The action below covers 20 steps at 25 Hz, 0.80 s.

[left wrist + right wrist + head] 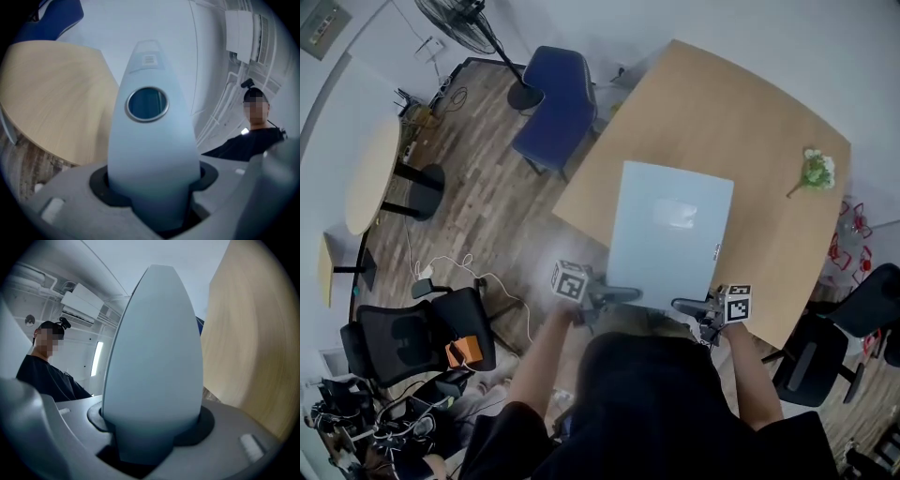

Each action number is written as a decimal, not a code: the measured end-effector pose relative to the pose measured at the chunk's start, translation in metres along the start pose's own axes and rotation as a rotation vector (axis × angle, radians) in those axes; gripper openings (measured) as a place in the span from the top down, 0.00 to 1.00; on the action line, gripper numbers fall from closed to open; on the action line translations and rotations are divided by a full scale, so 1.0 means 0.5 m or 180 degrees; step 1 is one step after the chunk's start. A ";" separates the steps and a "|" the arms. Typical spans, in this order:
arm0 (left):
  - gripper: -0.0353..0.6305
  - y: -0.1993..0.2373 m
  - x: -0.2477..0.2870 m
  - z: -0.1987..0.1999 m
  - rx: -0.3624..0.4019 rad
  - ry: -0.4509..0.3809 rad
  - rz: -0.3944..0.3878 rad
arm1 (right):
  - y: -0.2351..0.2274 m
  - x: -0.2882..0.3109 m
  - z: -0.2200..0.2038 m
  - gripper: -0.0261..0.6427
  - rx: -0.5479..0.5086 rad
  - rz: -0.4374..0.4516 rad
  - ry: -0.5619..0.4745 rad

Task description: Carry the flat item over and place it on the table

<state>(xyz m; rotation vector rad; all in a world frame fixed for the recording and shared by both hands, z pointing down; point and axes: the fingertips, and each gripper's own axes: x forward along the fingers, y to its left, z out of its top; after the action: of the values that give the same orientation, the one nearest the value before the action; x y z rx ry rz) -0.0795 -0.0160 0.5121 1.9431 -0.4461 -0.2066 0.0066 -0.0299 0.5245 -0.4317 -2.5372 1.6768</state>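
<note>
The flat item (670, 230) is a pale blue-grey rectangular panel lying level over the near edge of the wooden table (750, 122), its near side overhanging toward me. Whether it rests on the tabletop I cannot tell. My left gripper (623, 293) is shut on the panel's near-left edge and my right gripper (689, 305) on its near-right edge. In the left gripper view the flat item (150, 140) rises out of the left gripper (154, 197) and shows a dark round spot. In the right gripper view the flat item (154, 366) fills the middle, clamped in the right gripper (150, 432).
A small bunch of flowers (816, 171) lies on the table's right side. A blue chair (555, 98) stands at the table's far left, a fan (473, 28) behind it. Black office chairs (422, 337) (825, 347) flank me. A small round table (373, 173) stands at the left.
</note>
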 end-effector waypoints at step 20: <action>0.46 0.222 0.023 0.118 -0.0413 0.0699 -0.0258 | -0.191 0.013 0.078 0.52 0.0505 -0.0456 -0.0730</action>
<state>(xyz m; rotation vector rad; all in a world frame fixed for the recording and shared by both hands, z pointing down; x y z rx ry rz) -0.1129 -0.1093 0.5902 1.8329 -0.2044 -0.0706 -0.0262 -0.0977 0.5953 -0.0466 -2.4857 1.9523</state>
